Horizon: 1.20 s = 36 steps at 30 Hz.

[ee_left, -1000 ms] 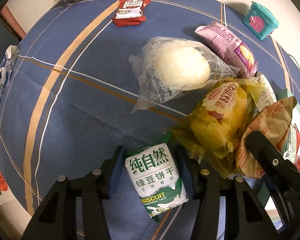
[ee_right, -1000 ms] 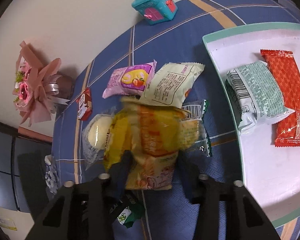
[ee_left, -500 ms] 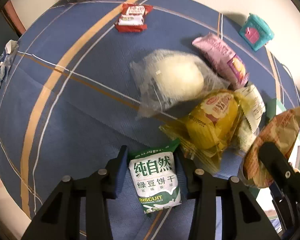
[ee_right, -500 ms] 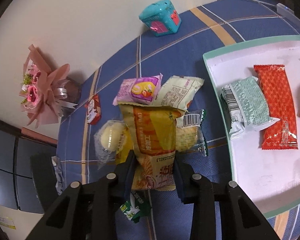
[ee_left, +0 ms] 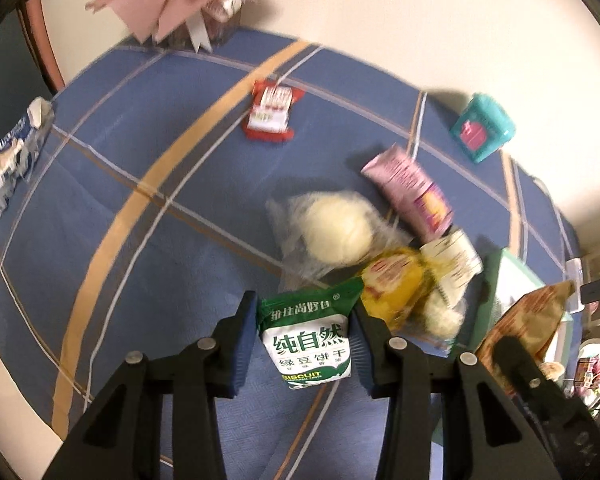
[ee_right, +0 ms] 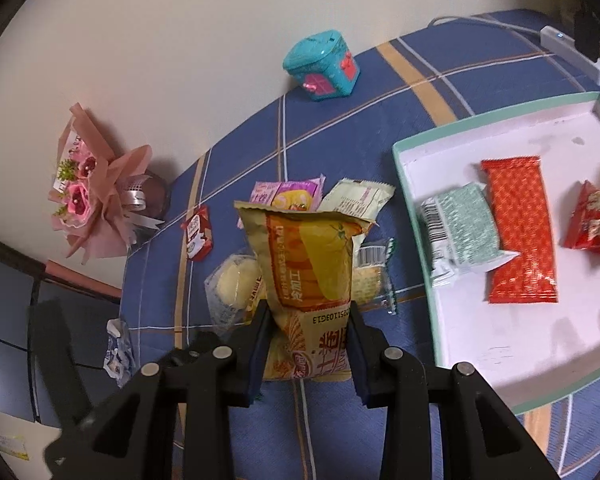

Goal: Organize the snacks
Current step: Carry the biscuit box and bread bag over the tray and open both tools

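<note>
yellow packet (ee_right: pixel 256 288) mostly hidden behind the held orange bag (ee_right: pixel 312 276).

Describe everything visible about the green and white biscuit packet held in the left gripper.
The green and white biscuit packet is a small, glossy plastic pouch: green crimped top edge, white middle with large green Chinese characters, and a green band at the bottom reading BISCUIT. It looks sealed and slightly puffed. It stands roughly upright, tilted a little, pinched at both sides by the left gripper, whose blue pads press on it. It appears lifted off the blue checked tablecloth; no other snack touches it.
</note>
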Tool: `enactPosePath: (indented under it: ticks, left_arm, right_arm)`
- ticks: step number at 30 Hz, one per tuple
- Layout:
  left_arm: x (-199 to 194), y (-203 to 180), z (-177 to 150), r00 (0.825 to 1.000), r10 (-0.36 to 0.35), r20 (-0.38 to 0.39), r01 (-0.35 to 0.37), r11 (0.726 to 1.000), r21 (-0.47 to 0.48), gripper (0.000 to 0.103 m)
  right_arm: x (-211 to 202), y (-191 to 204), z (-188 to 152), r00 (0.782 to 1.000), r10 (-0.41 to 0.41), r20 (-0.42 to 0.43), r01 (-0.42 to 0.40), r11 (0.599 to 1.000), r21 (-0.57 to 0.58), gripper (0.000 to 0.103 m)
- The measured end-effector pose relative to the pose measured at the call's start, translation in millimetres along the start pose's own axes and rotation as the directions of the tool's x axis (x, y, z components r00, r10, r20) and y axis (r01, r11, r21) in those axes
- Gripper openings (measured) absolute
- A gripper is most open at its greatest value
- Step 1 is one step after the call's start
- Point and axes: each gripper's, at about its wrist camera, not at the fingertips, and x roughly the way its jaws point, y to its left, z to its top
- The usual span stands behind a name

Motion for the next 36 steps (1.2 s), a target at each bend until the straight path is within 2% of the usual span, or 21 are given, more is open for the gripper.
enactPosePath:
  ticks: [4, 9, 12, 16, 21, 26, 31, 36]
  left_arm:
    - [-18.8, -3.5, 2.7, 0.999, -0.029, 0.045, 0.029, 1.0, 0.008, 0.045]
    - [-29.1, -16.5, 3.3, 0.995, -0.054, 0.081, 0.052, 0.998, 0.035, 0.044]
    - [-34.2, -32.4, -1.0, 0.993, -0.072, 0.092, 0.065, 0.995, 0.074, 0.044]
    - [-41.1, -60.0, -11.7, 0.989, -0.118, 0.084, 0.106, 0.985, 0.138, 0.045]
    - [-42.0, -107.3, -34.5, 0.984, -0.175, 0.036, 0.16, 0.954, 0.253, 0.044]
    - [-30.8, -153.0, -64.2, 0.968, -0.24, -0.071, 0.249, 0.903, 0.35, 0.045]
    - [-10.9, -190.0, -93.4, 0.953, -0.248, -0.176, 0.301, 0.854, 0.425, 0.045]
    - [5.7, -200.7, -104.7, 0.949, -0.222, -0.223, 0.302, 0.841, 0.45, 0.045]
  right_arm:
    - [-7.7, -6.6, 1.5, 1.0, -0.008, 0.003, 0.008, 1.0, 0.014, 0.037]
    - [-18.2, -32.6, 8.2, 0.997, -0.077, 0.016, 0.075, 0.995, 0.062, 0.037]
    - [-30.0, -58.7, 15.9, 0.986, -0.163, 0.036, 0.159, 0.982, 0.105, 0.037]
    - [-46.0, -89.3, 24.2, 0.97, -0.24, 0.05, 0.23, 0.961, 0.154, 0.037]
    - [-65.6, -128.2, 33.6, 0.95, -0.306, 0.055, 0.288, 0.933, 0.218, 0.037]
    - [-78.2, -151.8, 36.0, 0.937, -0.346, 0.044, 0.326, 0.913, 0.244, 0.037]
    - [-78.4, -163.5, 35.6, 0.934, -0.356, 0.019, 0.34, 0.906, 0.253, 0.038]
    - [-74.1, -164.6, 34.5, 0.935, -0.354, 0.0, 0.343, 0.906, 0.247, 0.038]
